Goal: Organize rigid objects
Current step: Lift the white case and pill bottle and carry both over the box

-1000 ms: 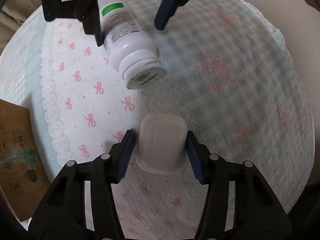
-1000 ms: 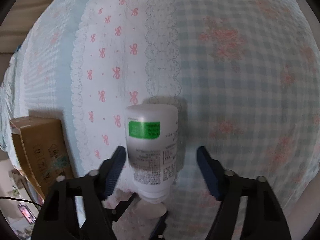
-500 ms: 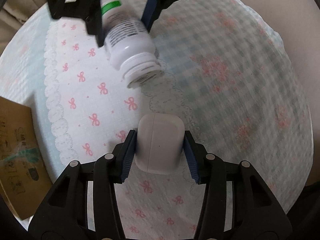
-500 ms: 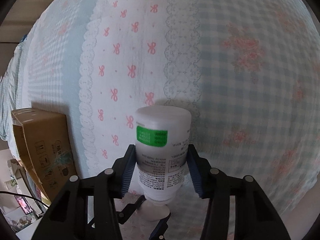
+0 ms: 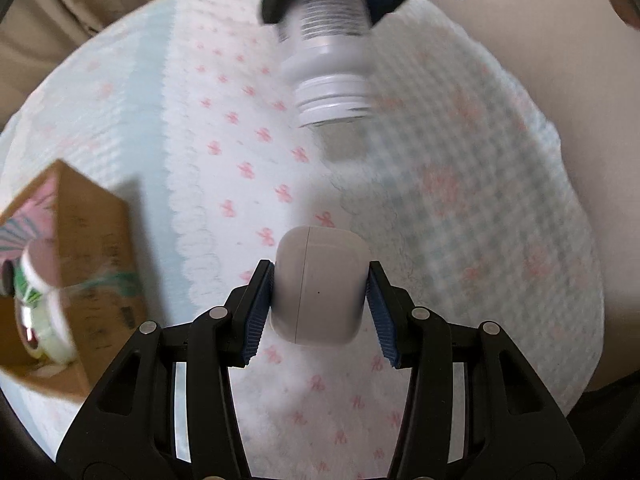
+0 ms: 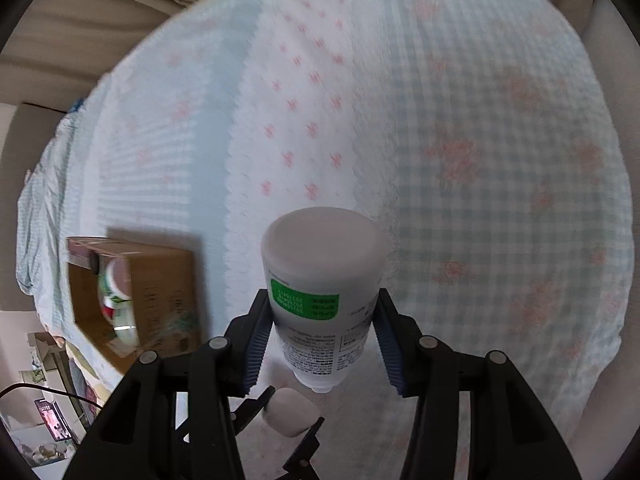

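Left wrist: tongs (image 5: 319,307) level, clamping case (image 5: 318,284).

— What can't you make out?
— My white bottle (image 5: 326,40) runs off the left view's top edge, its label print blurred.
— And the cardboard box (image 6: 160,300)?
— Smeared; its contents are unreadable.

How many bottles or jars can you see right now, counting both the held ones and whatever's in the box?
2: a white bottle with a green label held in the right gripper, and a white-lidded jar inside the cardboard box. The box may hide more.
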`<state>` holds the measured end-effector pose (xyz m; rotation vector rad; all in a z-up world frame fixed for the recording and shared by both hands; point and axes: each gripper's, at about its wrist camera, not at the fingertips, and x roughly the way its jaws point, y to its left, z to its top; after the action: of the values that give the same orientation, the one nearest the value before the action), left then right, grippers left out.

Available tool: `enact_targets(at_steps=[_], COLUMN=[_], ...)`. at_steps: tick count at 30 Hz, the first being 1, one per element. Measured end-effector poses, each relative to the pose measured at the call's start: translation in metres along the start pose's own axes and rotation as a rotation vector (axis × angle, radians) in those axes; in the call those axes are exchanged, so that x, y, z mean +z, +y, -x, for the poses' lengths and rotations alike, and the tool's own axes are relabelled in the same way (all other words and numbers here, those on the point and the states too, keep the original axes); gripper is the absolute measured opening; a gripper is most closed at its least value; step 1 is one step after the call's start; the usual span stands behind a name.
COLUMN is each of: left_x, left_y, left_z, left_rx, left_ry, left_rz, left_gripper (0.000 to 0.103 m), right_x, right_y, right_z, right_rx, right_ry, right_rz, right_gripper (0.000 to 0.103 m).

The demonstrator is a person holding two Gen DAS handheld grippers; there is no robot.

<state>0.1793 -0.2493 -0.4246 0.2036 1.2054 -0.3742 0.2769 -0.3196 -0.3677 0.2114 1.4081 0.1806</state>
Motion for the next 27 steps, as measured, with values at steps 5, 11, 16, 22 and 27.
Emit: enact_targets(at_steps=[5, 11, 16, 22, 27], left_x=[0.002, 0.007, 0.001, -0.016, -0.037], left_y=[0.022, 0.052, 0.100, 0.164, 0.229], left_z=[0.058, 0.135, 0.201, 0.253, 0.276], left_rx=[0.017, 0.065, 0.104, 0.143, 0.132], left_ry=[-0.060, -0.142, -0.200, -0.248, -0.258], left_rz=[0.062, 0.145, 0.242, 0.324, 0.370], left_gripper=[0.043, 0.043, 0.043, 0.043, 0.043], right_x=[-0.017, -0.037, -0.047, -0.063, -0.083], right_y=[0.029, 0.068, 0.110, 0.163, 0.204], right_z=[0.053, 0.123, 0.173, 0.199, 0.190], right_rx=[0.014, 0.052, 0.105, 0.136, 0.181], right_ry=[-0.084, -0.170, -0.258, -0.313, -0.309], right_rz=[0.025, 0.080, 0.147, 0.212, 0.179], right_gripper=[0.046, 0.046, 0.046, 0.046, 0.046])
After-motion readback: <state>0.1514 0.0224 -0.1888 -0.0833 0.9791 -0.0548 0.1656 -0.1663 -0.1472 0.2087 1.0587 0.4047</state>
